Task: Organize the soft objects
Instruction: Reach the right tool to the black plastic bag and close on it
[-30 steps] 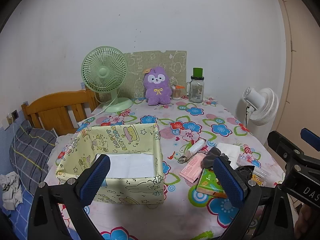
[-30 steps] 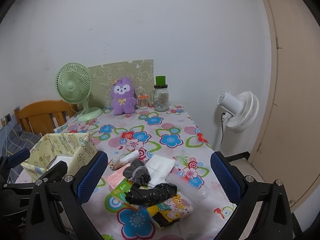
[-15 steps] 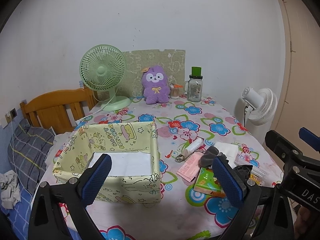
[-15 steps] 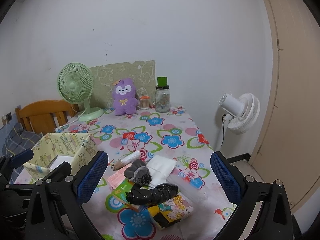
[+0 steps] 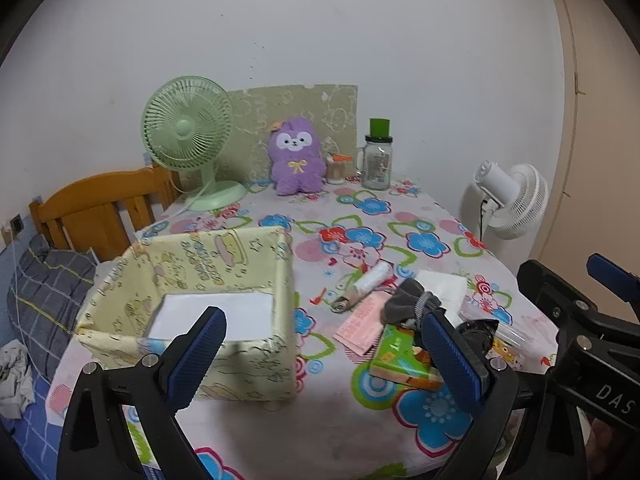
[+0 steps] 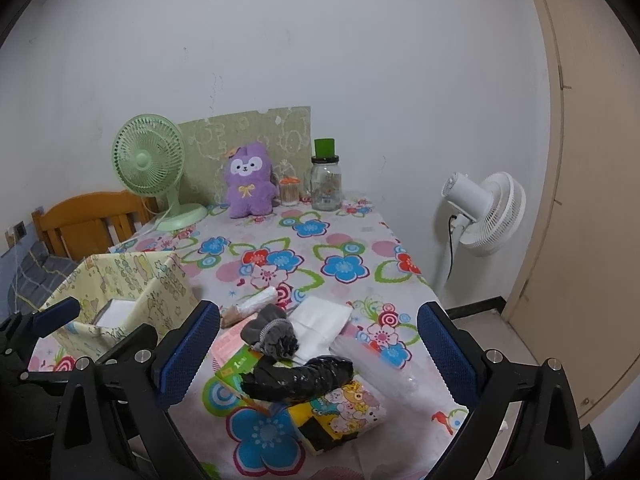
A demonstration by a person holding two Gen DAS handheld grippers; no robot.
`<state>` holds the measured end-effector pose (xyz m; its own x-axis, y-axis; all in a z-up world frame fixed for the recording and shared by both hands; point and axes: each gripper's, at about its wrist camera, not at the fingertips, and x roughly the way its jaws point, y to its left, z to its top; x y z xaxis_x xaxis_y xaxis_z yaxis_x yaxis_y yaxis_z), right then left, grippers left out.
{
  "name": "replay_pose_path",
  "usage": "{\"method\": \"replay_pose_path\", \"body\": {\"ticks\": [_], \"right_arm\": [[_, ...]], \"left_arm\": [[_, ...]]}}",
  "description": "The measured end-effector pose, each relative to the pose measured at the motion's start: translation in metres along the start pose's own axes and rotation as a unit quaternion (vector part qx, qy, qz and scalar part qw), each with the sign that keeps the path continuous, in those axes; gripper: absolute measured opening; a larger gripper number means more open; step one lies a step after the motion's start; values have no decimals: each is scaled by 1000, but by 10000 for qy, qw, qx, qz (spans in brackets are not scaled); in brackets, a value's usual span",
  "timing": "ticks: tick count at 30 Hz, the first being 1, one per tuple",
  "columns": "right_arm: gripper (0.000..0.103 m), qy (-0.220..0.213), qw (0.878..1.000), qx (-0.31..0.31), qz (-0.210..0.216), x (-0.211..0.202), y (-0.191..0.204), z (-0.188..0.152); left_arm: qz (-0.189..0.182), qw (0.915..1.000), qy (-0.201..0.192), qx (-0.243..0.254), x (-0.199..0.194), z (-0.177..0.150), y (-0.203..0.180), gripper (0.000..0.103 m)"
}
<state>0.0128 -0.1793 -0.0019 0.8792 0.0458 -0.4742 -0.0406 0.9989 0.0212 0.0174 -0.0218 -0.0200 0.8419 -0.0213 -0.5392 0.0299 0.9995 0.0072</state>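
Left wrist view: black roll (image 5: 478, 330) half-hidden behind wide-open, empty left claw (image 5: 326, 356); right claw (image 6: 318, 350) likewise.

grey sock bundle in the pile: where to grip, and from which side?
Grip the grey sock bundle across its rounded middle with the right tool, coming from above. It sits on top of the pile, partly over the white folded cloth, so a side approach would likely snag neighbours.
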Motion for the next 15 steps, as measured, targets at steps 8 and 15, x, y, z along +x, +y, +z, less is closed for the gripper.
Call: {"method": "replay_pose_path", "body": {"ticks": [8,15], "right_arm": [[99,163,9998,69,42,13,-14,-12],[96,399,9991,174,5,30,-28,-22]], "left_arm": [[-241,9995,177,79,13,-11,-17,99],[-356,9983,395,247,28,-21,-36,99]]}}
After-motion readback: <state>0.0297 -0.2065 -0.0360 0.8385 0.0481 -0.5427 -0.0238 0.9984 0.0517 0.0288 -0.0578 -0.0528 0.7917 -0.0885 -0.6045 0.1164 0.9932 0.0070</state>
